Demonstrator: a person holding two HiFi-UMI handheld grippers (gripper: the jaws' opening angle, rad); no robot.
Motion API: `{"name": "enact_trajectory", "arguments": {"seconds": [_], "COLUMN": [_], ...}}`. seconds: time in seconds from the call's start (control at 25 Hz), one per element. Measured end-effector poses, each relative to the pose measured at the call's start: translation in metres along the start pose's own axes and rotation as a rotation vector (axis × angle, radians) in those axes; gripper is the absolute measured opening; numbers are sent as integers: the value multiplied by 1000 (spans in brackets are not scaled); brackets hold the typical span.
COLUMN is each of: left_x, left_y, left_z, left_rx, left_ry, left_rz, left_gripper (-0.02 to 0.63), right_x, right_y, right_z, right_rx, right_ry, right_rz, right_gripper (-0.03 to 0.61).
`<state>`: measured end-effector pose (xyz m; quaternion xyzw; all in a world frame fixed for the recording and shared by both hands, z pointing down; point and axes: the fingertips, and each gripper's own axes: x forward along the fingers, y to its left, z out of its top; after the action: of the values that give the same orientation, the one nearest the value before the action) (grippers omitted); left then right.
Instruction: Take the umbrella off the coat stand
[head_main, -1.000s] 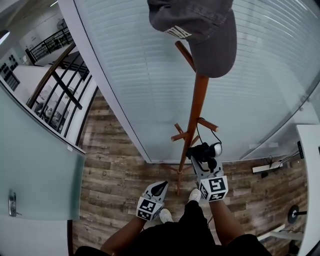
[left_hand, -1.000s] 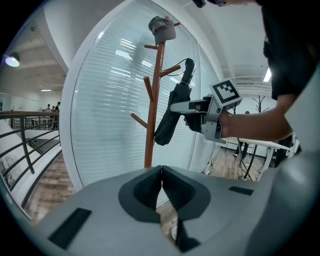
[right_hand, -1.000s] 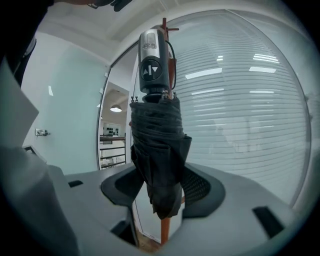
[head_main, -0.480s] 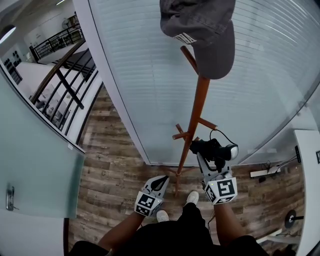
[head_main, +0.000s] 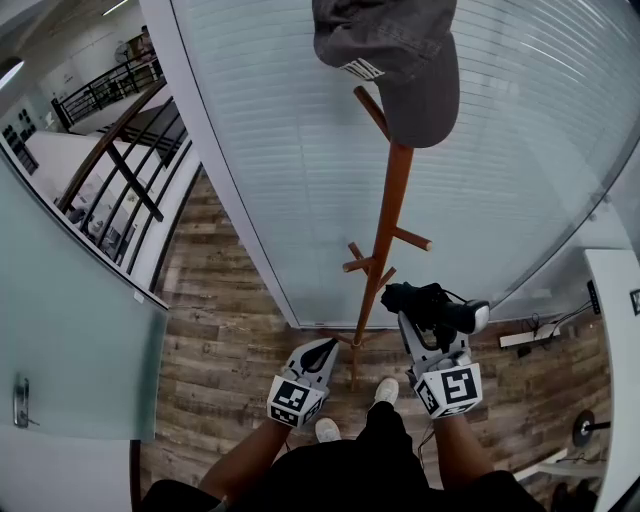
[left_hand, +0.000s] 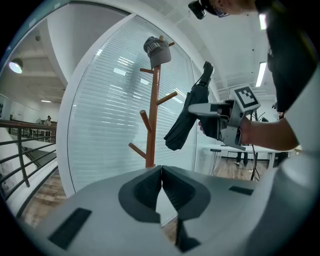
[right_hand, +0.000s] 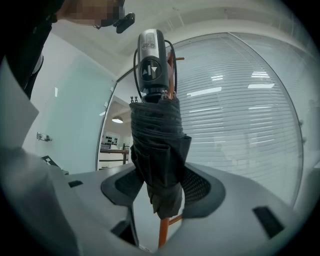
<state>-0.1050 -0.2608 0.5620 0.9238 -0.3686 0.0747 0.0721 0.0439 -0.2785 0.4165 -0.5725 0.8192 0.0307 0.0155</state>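
A brown wooden coat stand (head_main: 386, 232) stands by the glass wall with a grey cap (head_main: 400, 55) on its top peg. My right gripper (head_main: 421, 326) is shut on a folded black umbrella (head_main: 432, 303), held just right of the stand and clear of its pegs. The silver handle end (head_main: 479, 316) points right. In the right gripper view the umbrella (right_hand: 157, 150) stands upright between the pads, handle (right_hand: 151, 60) on top. My left gripper (head_main: 318, 353) is shut and holds nothing, low left of the stand. The left gripper view shows the stand (left_hand: 152, 117), the cap (left_hand: 156, 48) and the umbrella (left_hand: 187, 117).
A curved glass wall with blinds (head_main: 300, 150) runs behind the stand. A glass door with a handle (head_main: 22, 405) is at the left, and a stair railing (head_main: 120, 160) beyond it. A white desk edge (head_main: 612, 330) and a power strip (head_main: 530, 337) lie at the right on the wood floor.
The right gripper has carried the umbrella away from the stand's lower peg to the right, and its strap has come off the peg. The left gripper has risen slightly.
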Motion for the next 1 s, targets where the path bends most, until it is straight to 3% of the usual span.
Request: {"name": "enact_trajectory", "arguments": {"seconds": [0.6,1.0], "left_x": [-15,-11], "left_y": [15,1], "left_z": [1,-4], "left_rx": [5,63], "left_ry": [-18,-7], "left_rz": [58,13], "left_gripper": [14,15], "right_x": [-38,-64], "right_y": [20,16], "right_z": [-56,-107], "right_rx": [18,51], "right_ry": [75,162], "right_rz": [-26,-76], "right_gripper": [233,233]}}
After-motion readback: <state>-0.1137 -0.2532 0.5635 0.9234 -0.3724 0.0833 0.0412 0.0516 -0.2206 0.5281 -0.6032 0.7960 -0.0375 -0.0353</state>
